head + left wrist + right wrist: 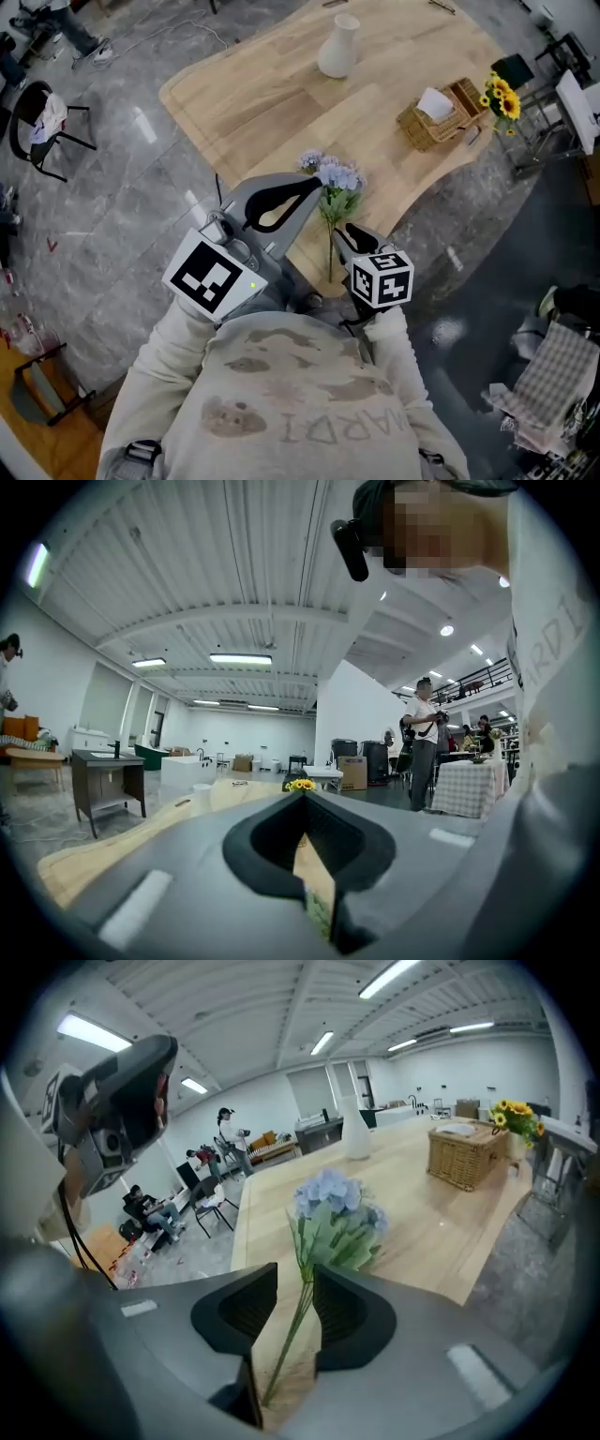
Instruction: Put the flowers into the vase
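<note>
Flowers (pixel 336 176), pale blue heads with green leaves, were seen at the near edge of the wooden table (pixel 262 103), heads toward the table's middle and the stem (pixel 298 1312) running back toward the person. It could not be told whether they rested on the board or were lifted off it.

Right gripper (pixel 293 1279): jaws were found parted by a narrow gap. The stem passed up through that gap, thinner than the gap, with wood showing beside it. No pinch on the stem was made out.

Left gripper (pixel 302 797): jaw tips were pressed together, leaving only the hollow behind the pads. Table wood and a scrap of green were seen through that hollow; nothing was gripped. In the head view its tips lay just left of the flower heads.

Vase (pixel 339 45), white and upright, was recorded at the far side of the table, well apart from the flowers. A wicker basket (pixel 439 120) stood toward the right edge, with sunflowers (pixel 500 94) just beyond it.
</note>
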A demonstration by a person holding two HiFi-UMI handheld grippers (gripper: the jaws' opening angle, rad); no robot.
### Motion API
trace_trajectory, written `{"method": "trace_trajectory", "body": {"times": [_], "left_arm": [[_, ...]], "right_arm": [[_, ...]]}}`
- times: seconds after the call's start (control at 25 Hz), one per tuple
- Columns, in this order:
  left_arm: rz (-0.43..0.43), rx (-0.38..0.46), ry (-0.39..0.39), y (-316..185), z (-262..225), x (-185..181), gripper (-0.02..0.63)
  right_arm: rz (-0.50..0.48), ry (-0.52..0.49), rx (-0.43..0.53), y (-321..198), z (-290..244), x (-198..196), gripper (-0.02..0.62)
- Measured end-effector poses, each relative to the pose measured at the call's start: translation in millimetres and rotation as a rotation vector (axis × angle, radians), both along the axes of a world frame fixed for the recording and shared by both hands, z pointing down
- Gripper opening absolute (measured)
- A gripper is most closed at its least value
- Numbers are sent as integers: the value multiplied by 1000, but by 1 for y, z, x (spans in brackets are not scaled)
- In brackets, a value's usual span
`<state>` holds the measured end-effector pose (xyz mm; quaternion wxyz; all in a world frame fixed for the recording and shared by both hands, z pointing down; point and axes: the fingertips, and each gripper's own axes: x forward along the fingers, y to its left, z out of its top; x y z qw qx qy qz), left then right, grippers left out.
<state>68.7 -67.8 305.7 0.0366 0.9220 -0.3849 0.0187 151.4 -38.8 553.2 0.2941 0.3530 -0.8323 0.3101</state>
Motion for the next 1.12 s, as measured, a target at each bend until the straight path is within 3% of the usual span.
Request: {"method": "trace_trajectory", "body": {"times": [0.24, 0.44, 0.68, 0.92, 1.12], "left_arm": [[19, -29, 14, -29, 12, -11, 2], [27, -58, 27, -44, 23, -20, 1], [35, -77, 31, -50, 33, -25, 0], [46, -74, 36, -52, 33, -26, 1], [57, -63, 38, -56, 29, -29, 0]], "right_arm": [[18, 109, -108, -11, 44, -6, 150], [21, 203, -145, -16, 65, -13, 161], [45, 288, -167, -16, 78, -11, 129], [99, 274, -210, -17, 80, -7, 94], [154, 232, -165, -28, 63, -8, 66]]}}
